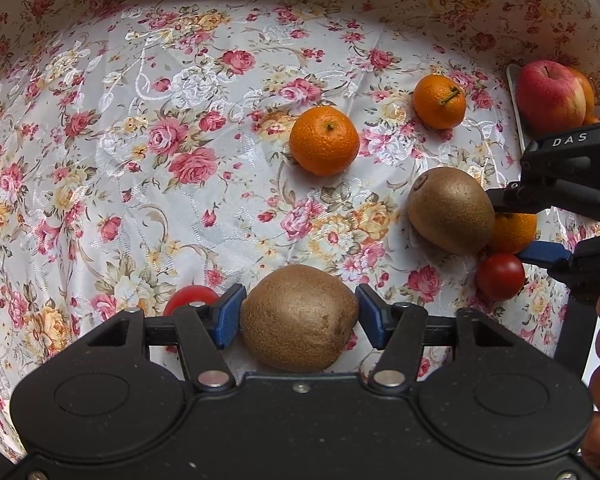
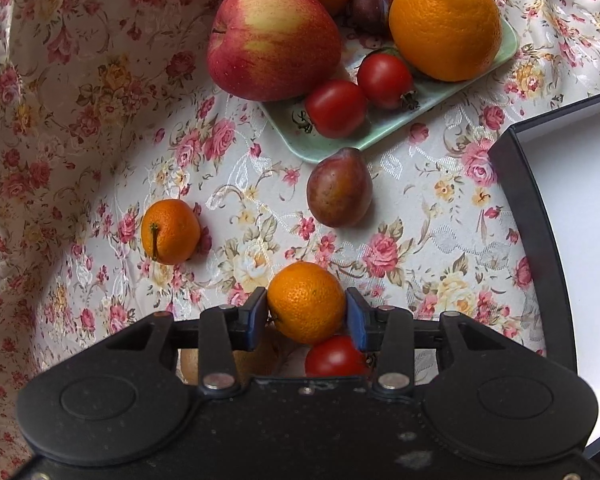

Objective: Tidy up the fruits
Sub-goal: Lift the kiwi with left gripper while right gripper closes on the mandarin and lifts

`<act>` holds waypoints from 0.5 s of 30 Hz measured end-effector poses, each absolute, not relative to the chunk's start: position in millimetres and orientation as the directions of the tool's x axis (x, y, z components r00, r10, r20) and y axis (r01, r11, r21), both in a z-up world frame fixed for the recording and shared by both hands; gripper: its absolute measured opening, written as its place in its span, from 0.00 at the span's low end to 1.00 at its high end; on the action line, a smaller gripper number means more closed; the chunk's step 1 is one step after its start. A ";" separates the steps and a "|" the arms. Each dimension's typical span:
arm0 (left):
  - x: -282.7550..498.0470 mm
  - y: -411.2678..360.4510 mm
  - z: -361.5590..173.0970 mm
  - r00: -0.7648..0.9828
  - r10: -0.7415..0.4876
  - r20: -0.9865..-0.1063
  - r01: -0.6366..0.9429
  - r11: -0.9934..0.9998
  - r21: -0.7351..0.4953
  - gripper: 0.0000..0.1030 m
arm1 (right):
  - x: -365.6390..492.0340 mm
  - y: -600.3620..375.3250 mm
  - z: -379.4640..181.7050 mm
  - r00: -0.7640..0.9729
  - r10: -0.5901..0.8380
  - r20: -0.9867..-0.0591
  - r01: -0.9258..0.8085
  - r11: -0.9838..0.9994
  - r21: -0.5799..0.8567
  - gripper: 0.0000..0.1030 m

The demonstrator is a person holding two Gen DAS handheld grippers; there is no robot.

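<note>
Left gripper point(image 1: 300, 316) has its blue pads against both sides of a kiwi point(image 1: 299, 318), clamped on it. Right gripper point(image 2: 306, 314) straddles a small mandarin point(image 2: 306, 302); left pad looks to touch, right pad shows a sliver of gap, so jaws read as apart, not gripping. Cherry tomato point(image 2: 334, 356) sits just near of that mandarin, under the gripper. Further out on the floral cloth point(image 2: 420, 208): a stemmed mandarin point(image 2: 170, 232) to the left, a plum point(image 2: 339, 188) near centre. Far side: green tray point(image 2: 380, 130) with two tomatoes, a big orange point(image 2: 446, 24), an apple point(image 2: 274, 40) at its left edge. Dark box point(image 2: 540, 216) at right.
</note>
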State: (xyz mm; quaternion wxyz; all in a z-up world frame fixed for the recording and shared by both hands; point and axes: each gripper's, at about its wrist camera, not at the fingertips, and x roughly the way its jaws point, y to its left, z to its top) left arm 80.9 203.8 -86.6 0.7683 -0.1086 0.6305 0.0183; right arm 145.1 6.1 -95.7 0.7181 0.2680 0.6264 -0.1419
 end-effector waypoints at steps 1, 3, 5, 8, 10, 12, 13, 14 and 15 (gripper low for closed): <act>80.7 203.0 -86.4 0.203 -0.106 -0.973 -0.158 0.978 -0.139 0.61 | 144.3 8.5 -95.5 0.179 0.123 -0.976 0.535 0.821 0.201 0.42; 80.4 201.5 -86.6 0.203 -0.105 -0.974 -0.148 0.979 -0.137 0.63 | 142.2 11.8 -95.7 0.192 0.107 -0.975 0.533 0.823 0.196 0.42; 80.9 200.5 -87.5 0.205 -0.112 -0.972 -0.145 0.979 -0.144 0.65 | 138.8 13.0 -94.8 0.207 0.096 -0.974 0.546 0.814 0.196 0.42; 81.6 199.8 -88.4 0.209 -0.115 -0.971 -0.148 0.978 -0.148 0.66 | 134.7 13.6 -95.1 0.221 0.088 -0.971 0.561 0.803 0.200 0.42; 82.1 199.6 -88.8 0.212 -0.118 -0.970 -0.152 0.977 -0.152 0.66 | 134.8 14.4 -95.3 0.219 0.087 -0.972 0.550 0.812 0.197 0.43; 82.5 201.6 -88.4 0.213 -0.125 -0.969 -0.154 0.975 -0.160 0.67 | 136.0 16.6 -96.1 0.214 0.083 -0.973 0.535 0.824 0.188 0.43; 82.8 202.0 -88.4 0.212 -0.128 -0.969 -0.154 0.975 -0.163 0.67 | 136.3 17.7 -96.2 0.212 0.080 -0.974 0.526 0.830 0.183 0.43; 82.9 202.6 -88.3 0.213 -0.131 -0.968 -0.154 0.974 -0.166 0.67 | 136.6 19.1 -96.0 0.208 0.077 -0.975 0.516 0.838 0.176 0.43; 83.1 202.7 -88.4 0.213 -0.132 -0.968 -0.155 0.974 -0.167 0.67 | 137.2 20.7 -96.1 0.204 0.075 -0.976 0.508 0.844 0.171 0.43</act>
